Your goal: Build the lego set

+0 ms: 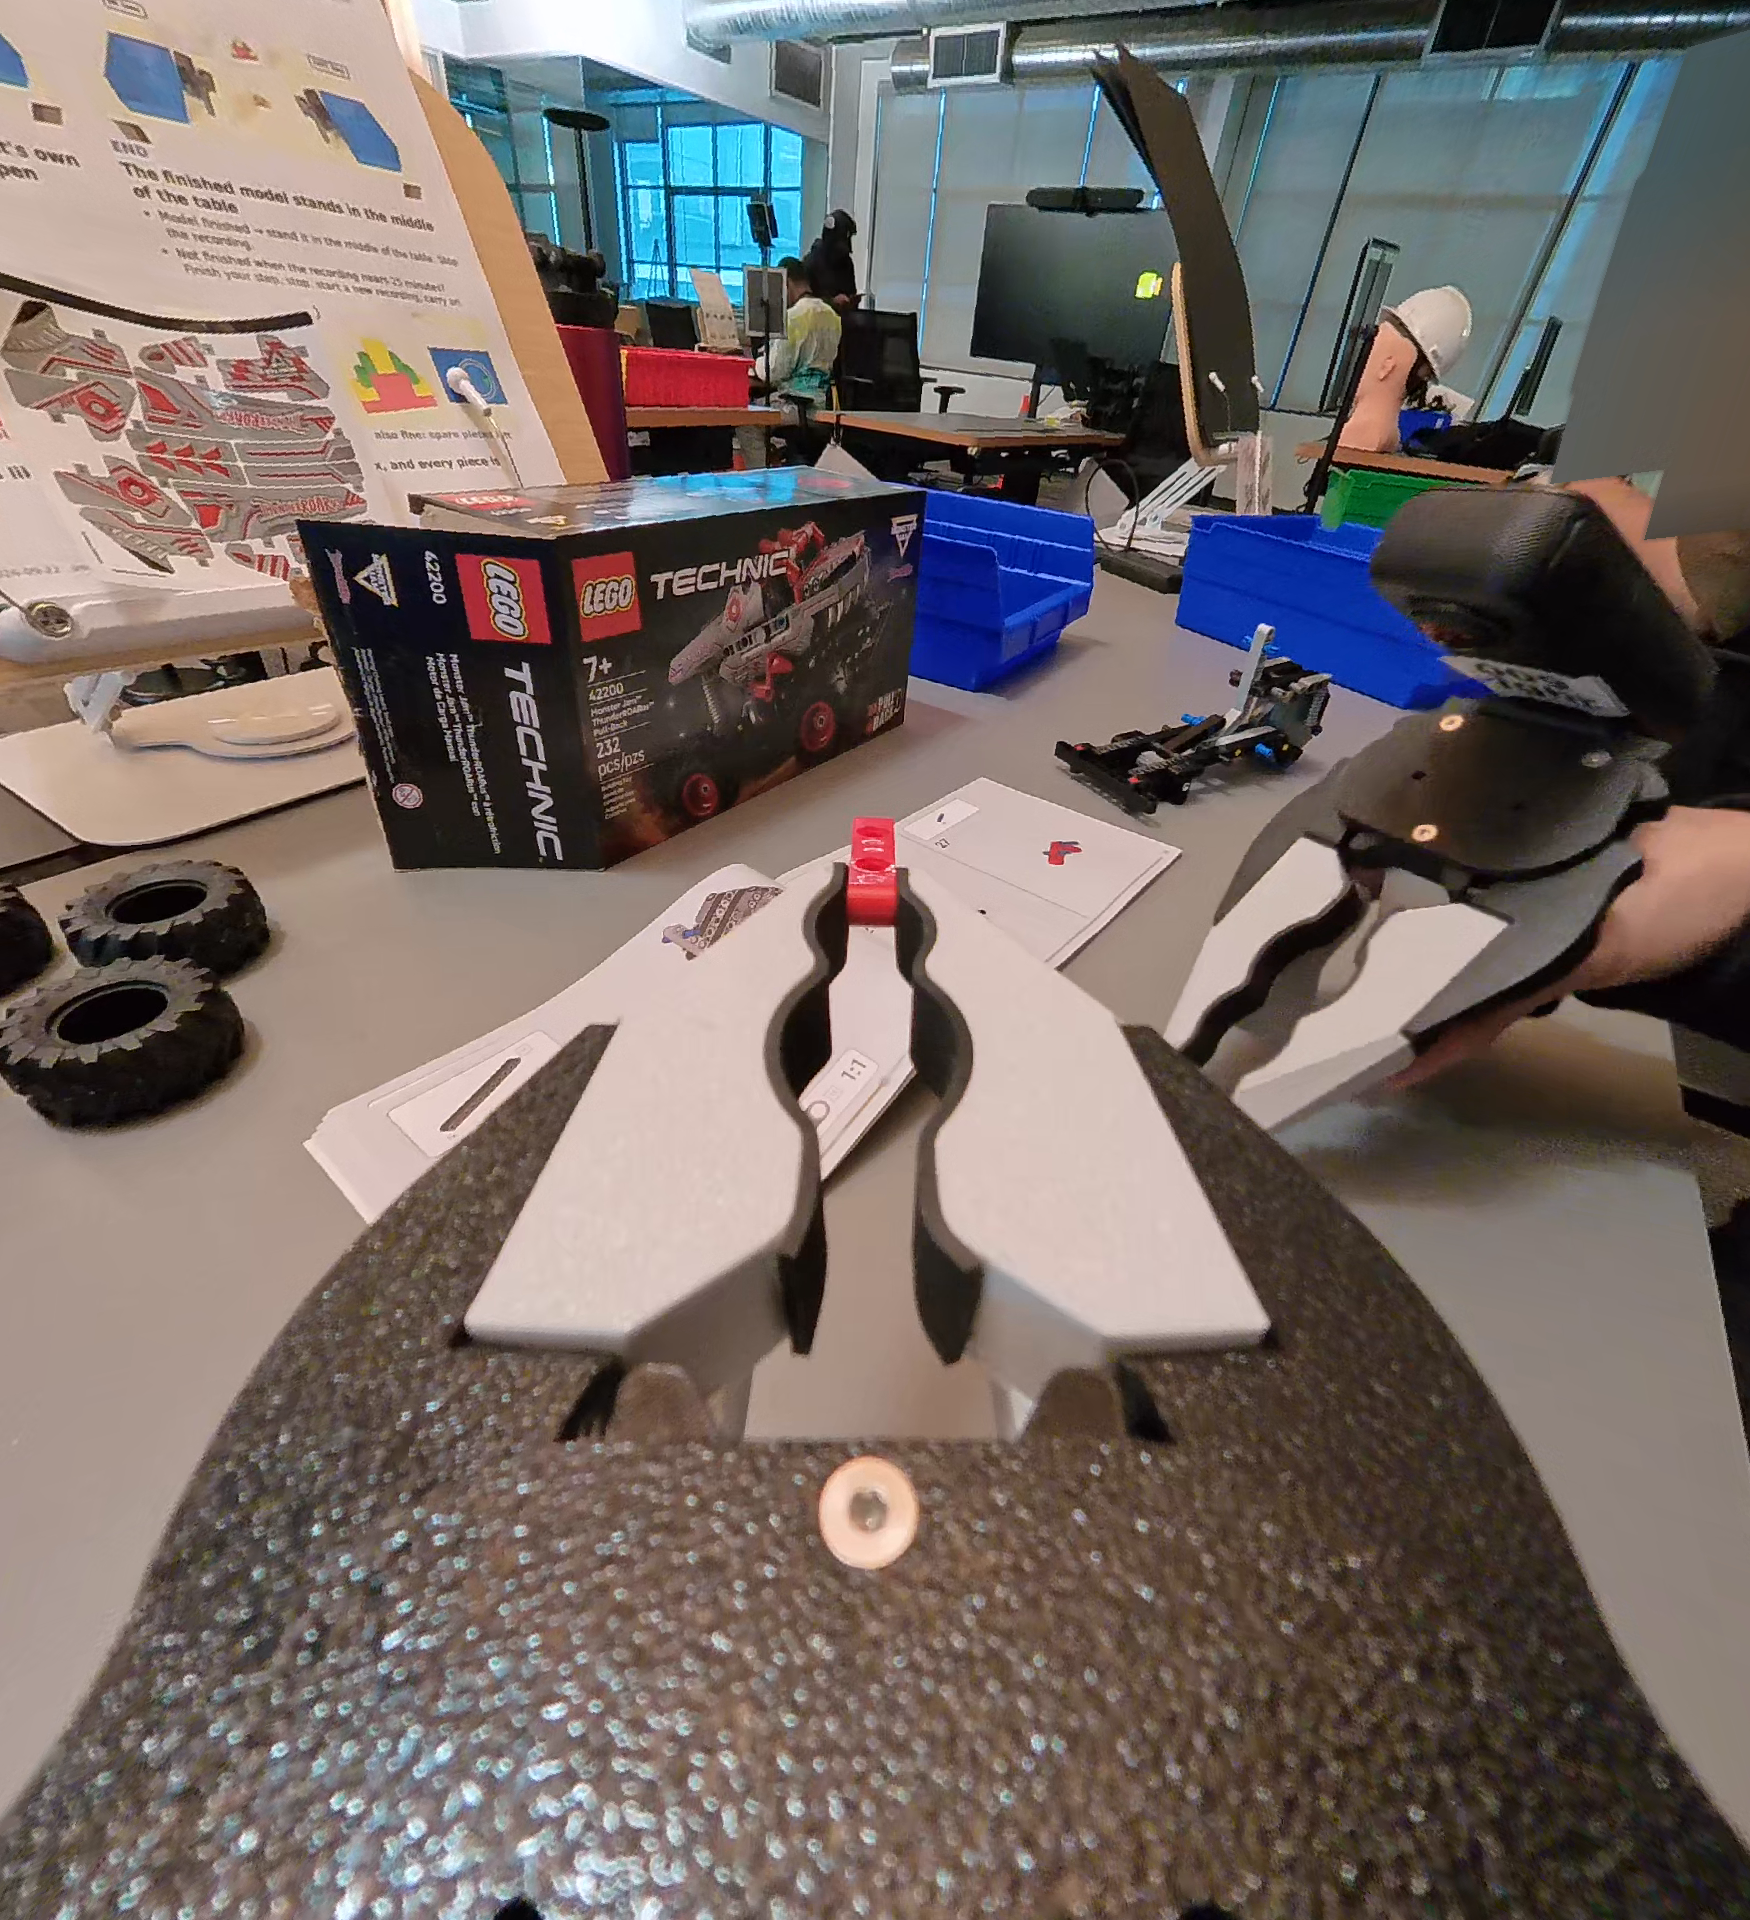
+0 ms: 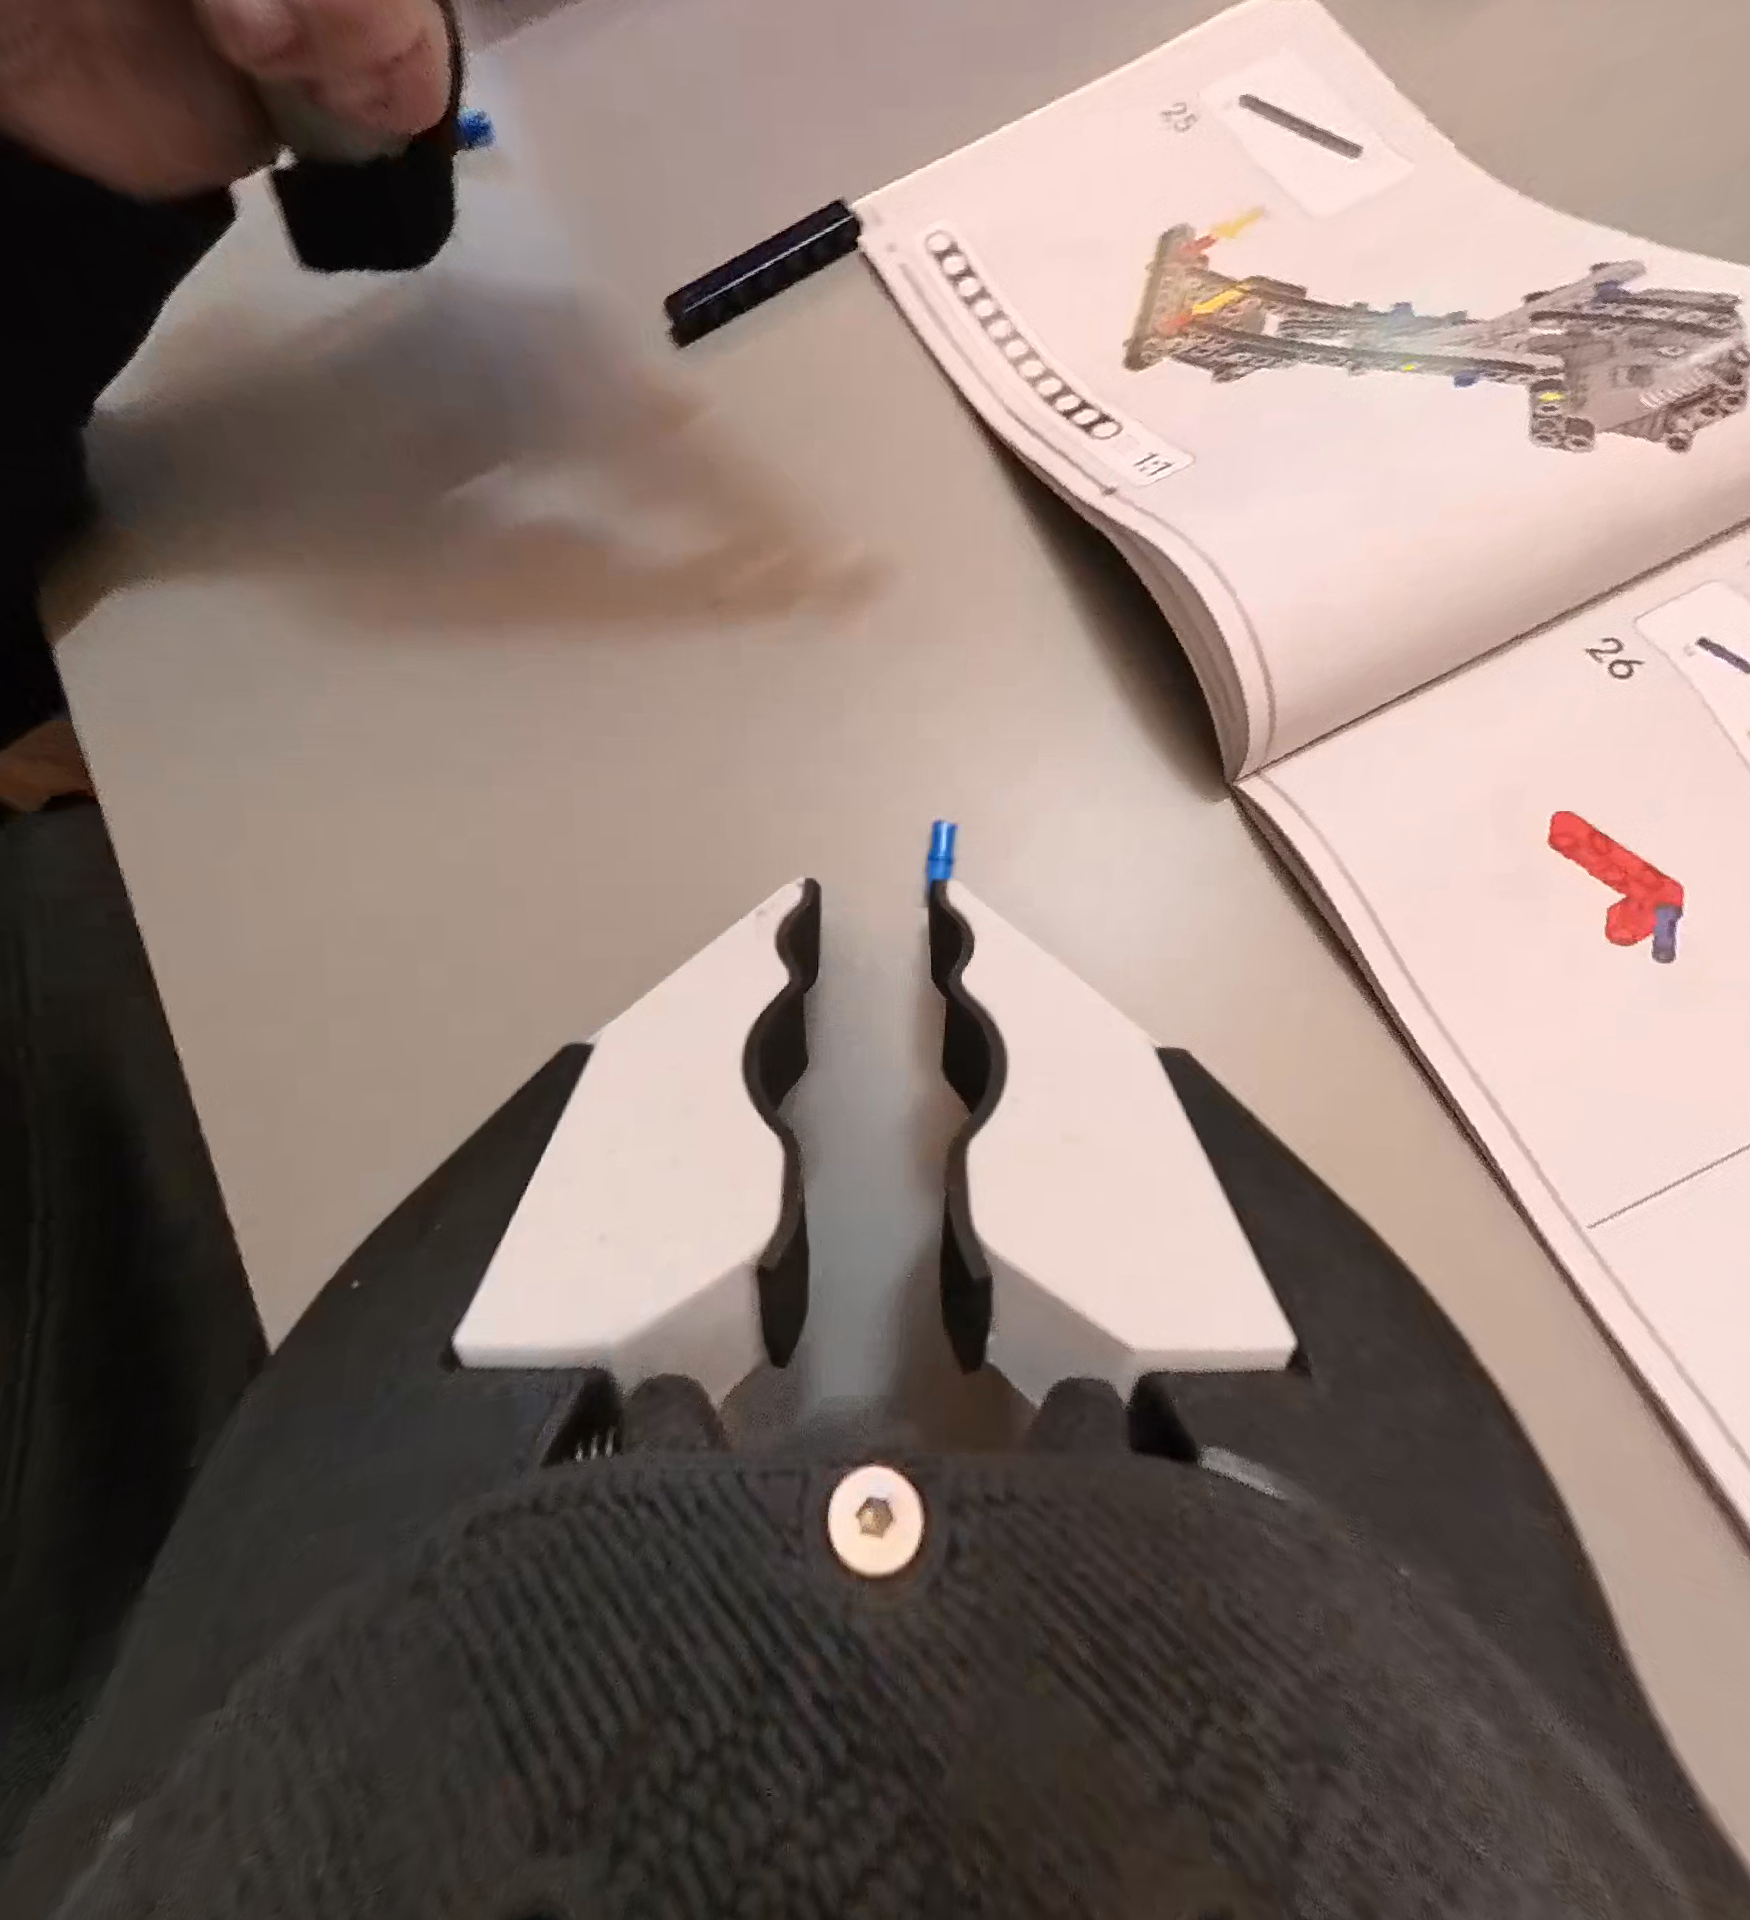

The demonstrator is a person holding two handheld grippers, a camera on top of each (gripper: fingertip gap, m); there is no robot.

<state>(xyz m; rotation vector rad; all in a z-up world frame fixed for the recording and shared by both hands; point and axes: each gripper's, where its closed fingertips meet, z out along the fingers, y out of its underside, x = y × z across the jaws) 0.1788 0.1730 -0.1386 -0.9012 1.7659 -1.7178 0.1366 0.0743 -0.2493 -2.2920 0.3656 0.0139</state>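
We hold a red beam at the very tips of the left tool, narrow and closed on the piece, above the open instruction booklet in the middle of the tabletop. The right tool stands with a narrow gap between its tips and holds nothing; a small blue pin lies on the tabletop, touching or just beside its right fingertip.

The open page shows a red angled beam with a dark pin in one end hole, so we judge that the step in hand is to take a pin and push it into the red beam. To do this well, we should first center the right tool over the blue pin, because now the pin lies outside the gap. We grip it across its middle and leave one end free. The left tool grips the beam only at its lower end, so we should push gently along the axis of the hole, otherwise the beam can rotate. The half-built chassis waits toward the far right of the tabletop, before the blue bins. A black beam lies just beside the booklet corner.
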